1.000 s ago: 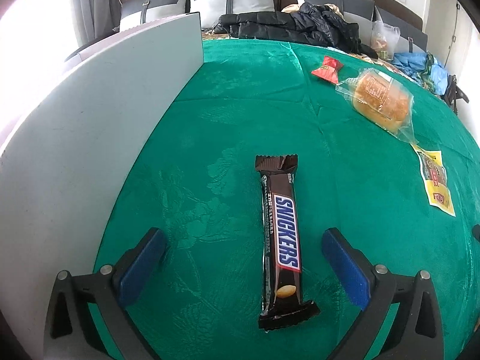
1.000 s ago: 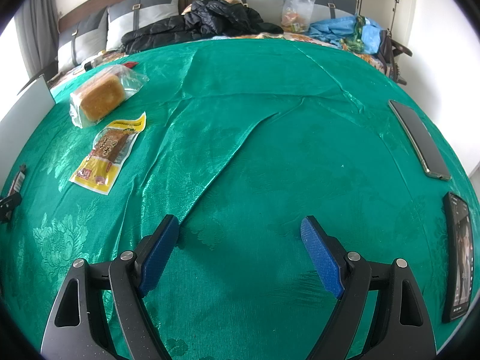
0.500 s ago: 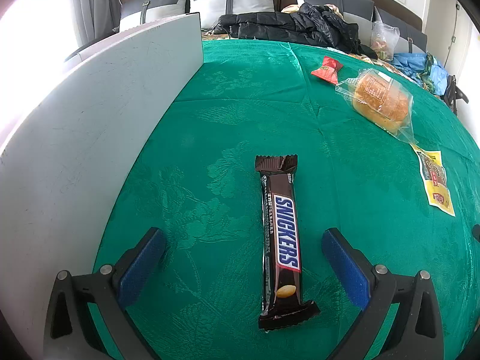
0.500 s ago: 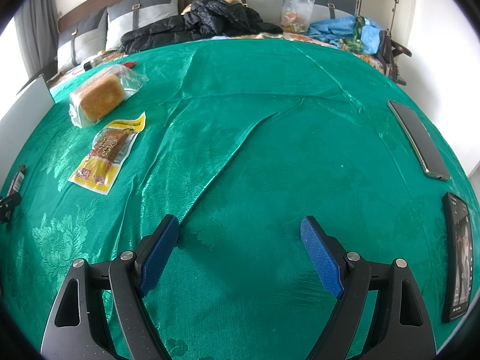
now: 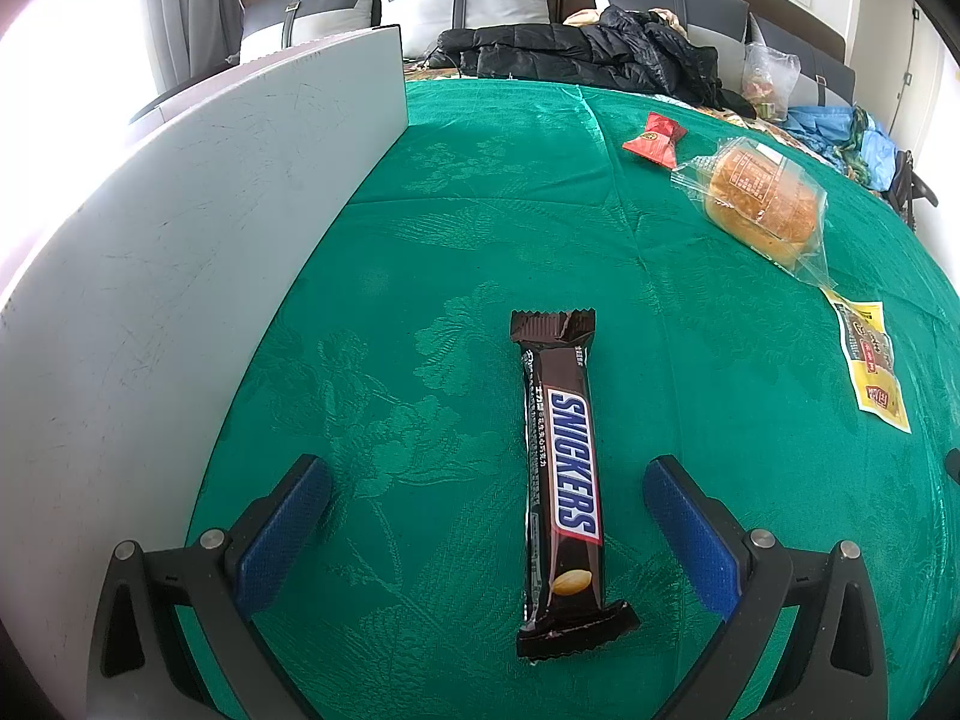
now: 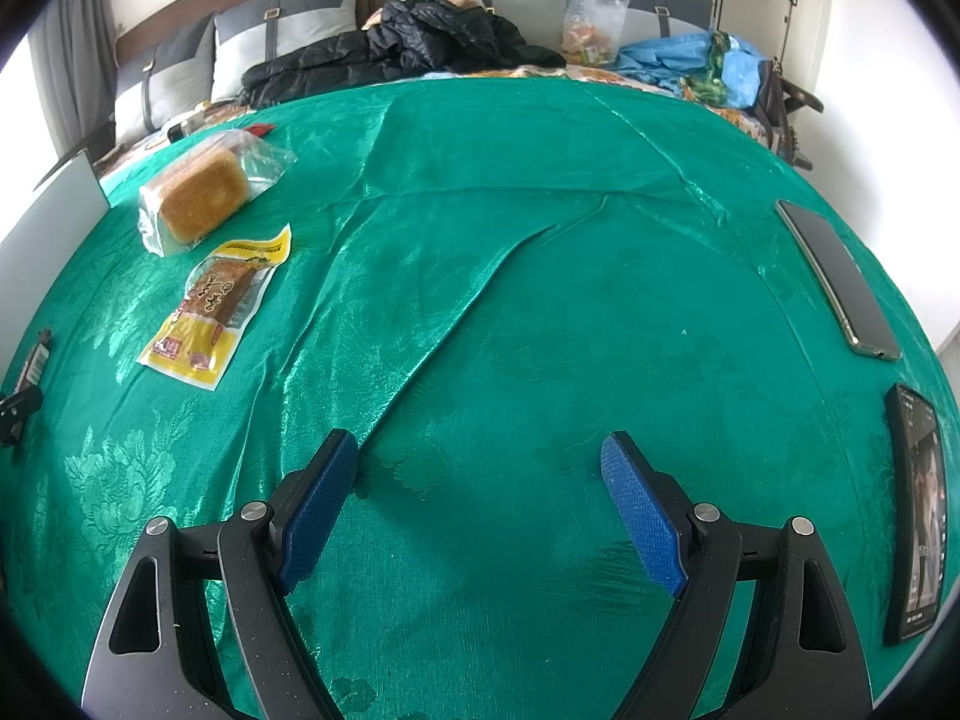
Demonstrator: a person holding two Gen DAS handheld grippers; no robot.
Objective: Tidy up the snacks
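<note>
A brown Snickers bar [image 5: 561, 474] lies lengthwise on the green tablecloth between the open blue pads of my left gripper [image 5: 486, 474], not touching either. A wrapped bread bun [image 5: 762, 201] [image 6: 201, 195], a yellow snack packet [image 5: 873, 363] [image 6: 216, 306] and a red candy [image 5: 654, 135] lie farther off. My right gripper [image 6: 480, 450] is open and empty over bare cloth, with the bun and the packet to its far left.
A grey-white box wall [image 5: 198, 228] stands along the left of the table. Two phones [image 6: 840, 276] [image 6: 915, 510] lie at the right edge. Black jacket [image 5: 588, 54], bags and cushions lie beyond the table. The cloth [image 6: 480, 276] has raised folds.
</note>
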